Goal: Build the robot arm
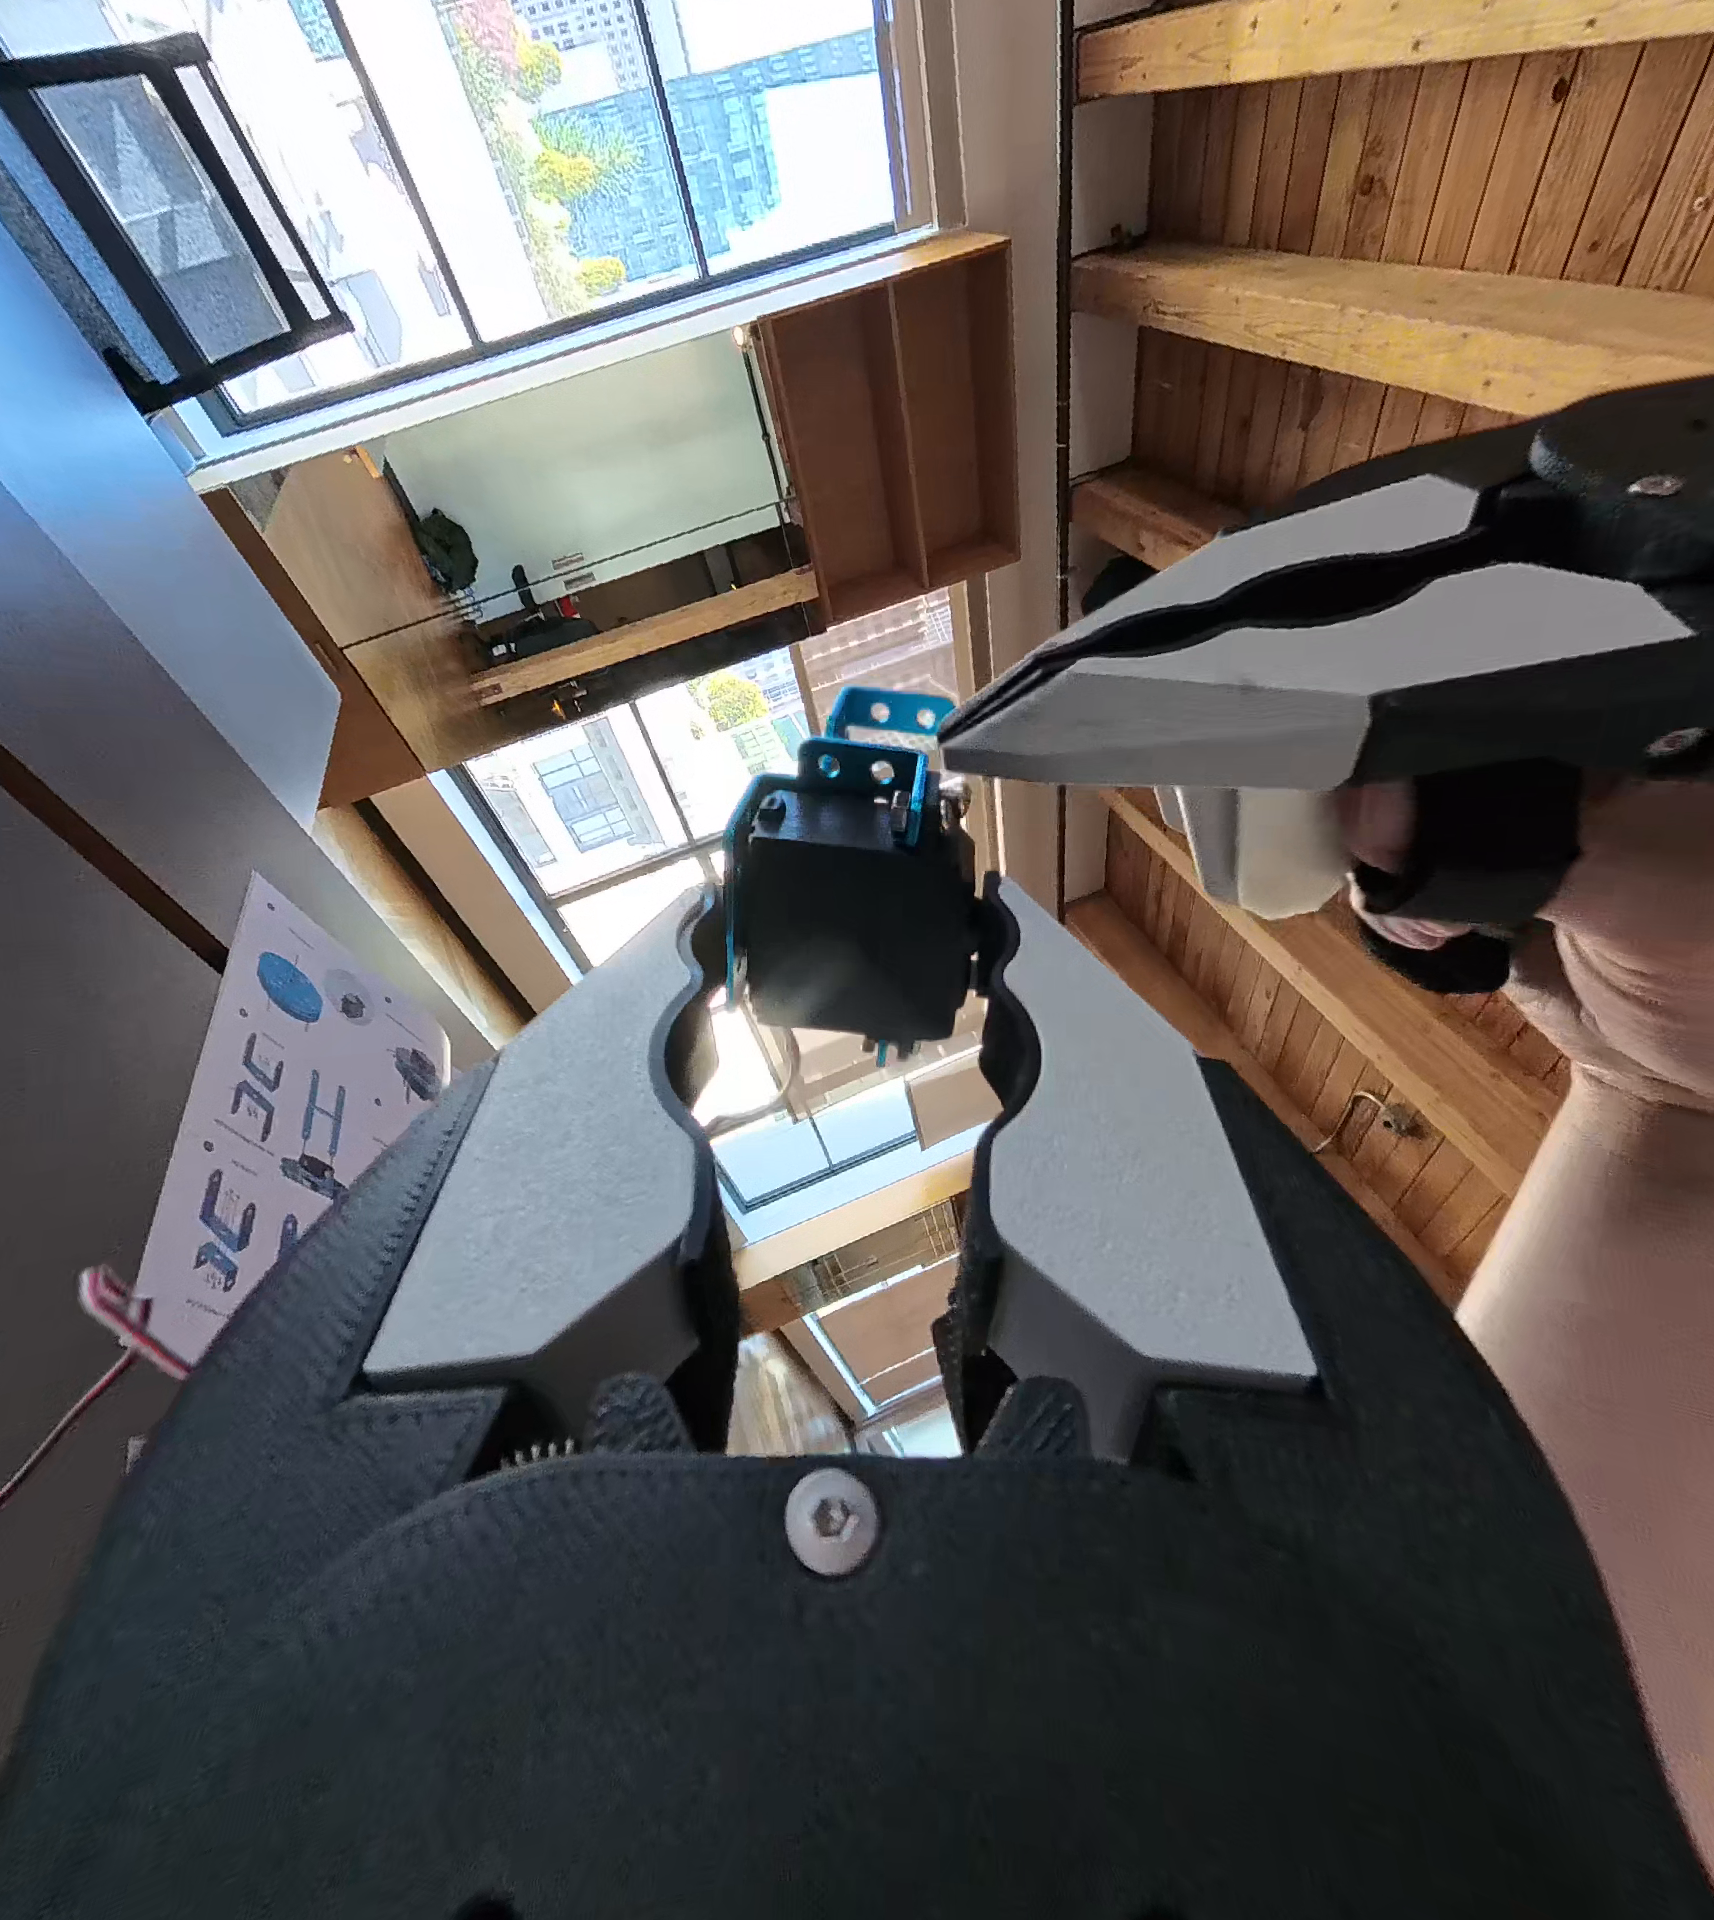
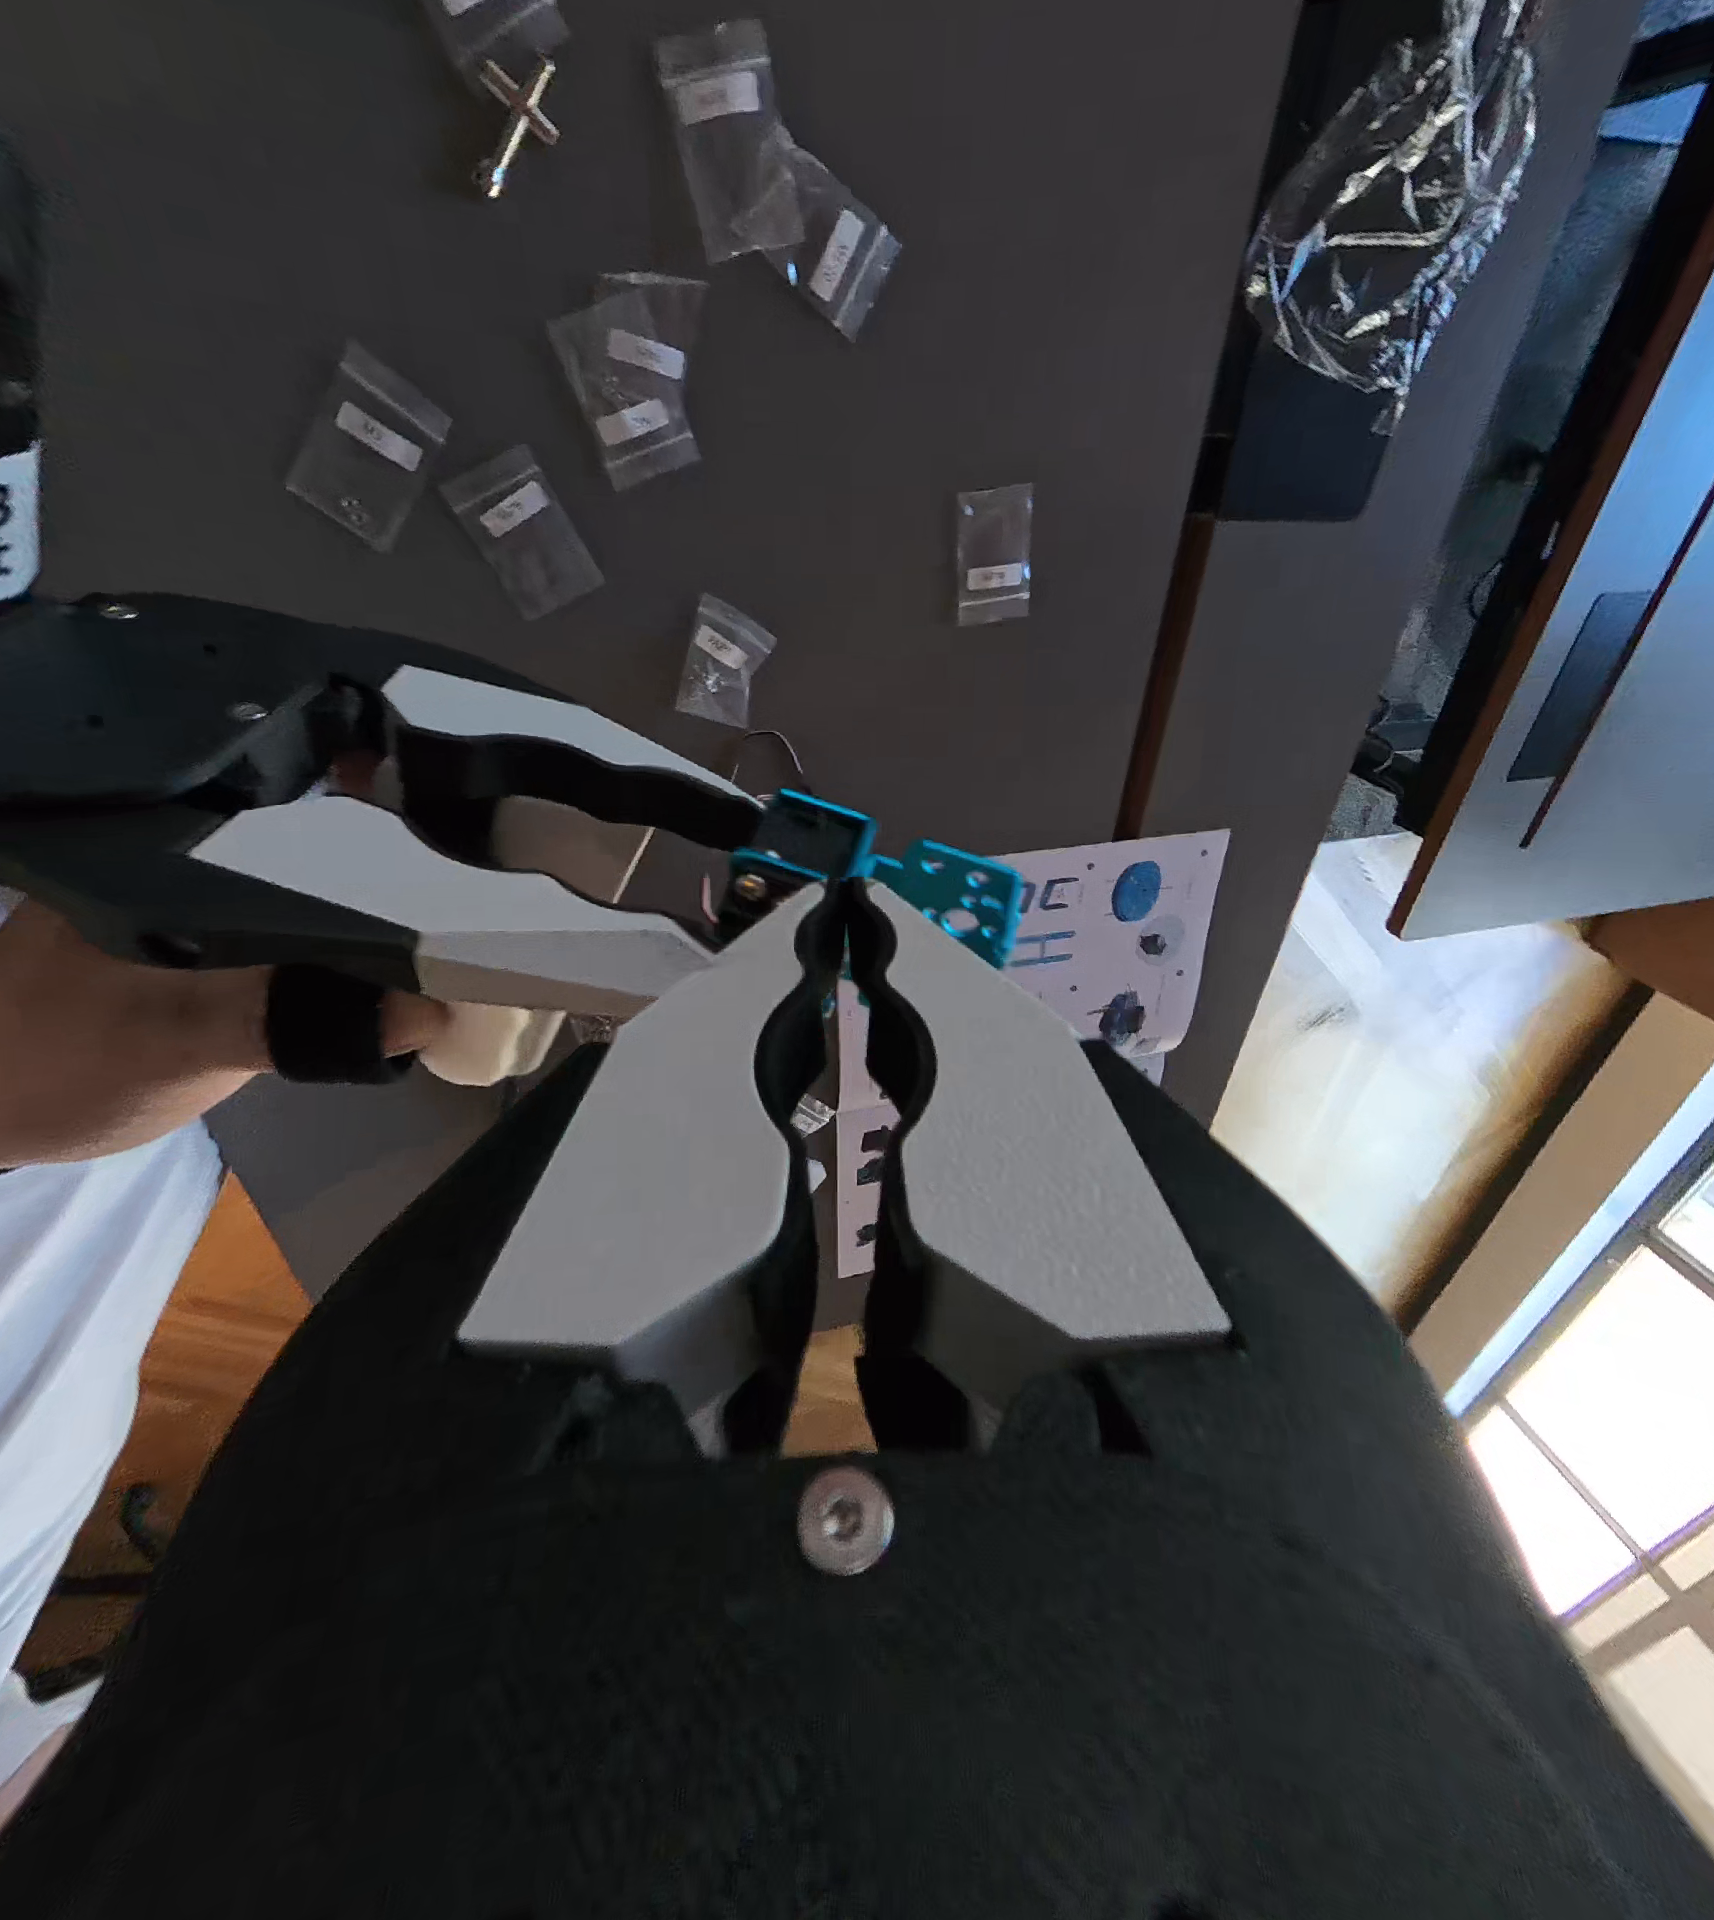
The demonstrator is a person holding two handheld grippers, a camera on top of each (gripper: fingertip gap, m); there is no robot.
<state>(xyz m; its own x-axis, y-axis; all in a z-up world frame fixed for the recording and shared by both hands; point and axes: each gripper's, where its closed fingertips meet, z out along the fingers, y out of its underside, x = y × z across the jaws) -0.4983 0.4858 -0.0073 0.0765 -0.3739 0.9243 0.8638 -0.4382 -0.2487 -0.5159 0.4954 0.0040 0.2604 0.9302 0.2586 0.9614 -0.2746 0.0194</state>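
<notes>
The left gripper (image 1: 848,935) clamps a black servo (image 1: 848,925) in its blue bracket (image 2: 967,899), held aloft above the dark table (image 2: 936,416), while the right gripper (image 2: 837,899), nearly closed, seemingly pinches the bracket's edge.

bench (image 2: 936,416): dark grey | small clear bags (image 2: 624,384): scattered over it, each labelled | cross-shaped metal tool (image 2: 518,125): near far edge | printed parts sheet (image 2: 1123,935): lying flat | crumpled clear plastic (image 2: 1393,197): off bench's side | windows (image 1: 604,145) | wooden ceiling beams (image 1: 1435,312)
</notes>
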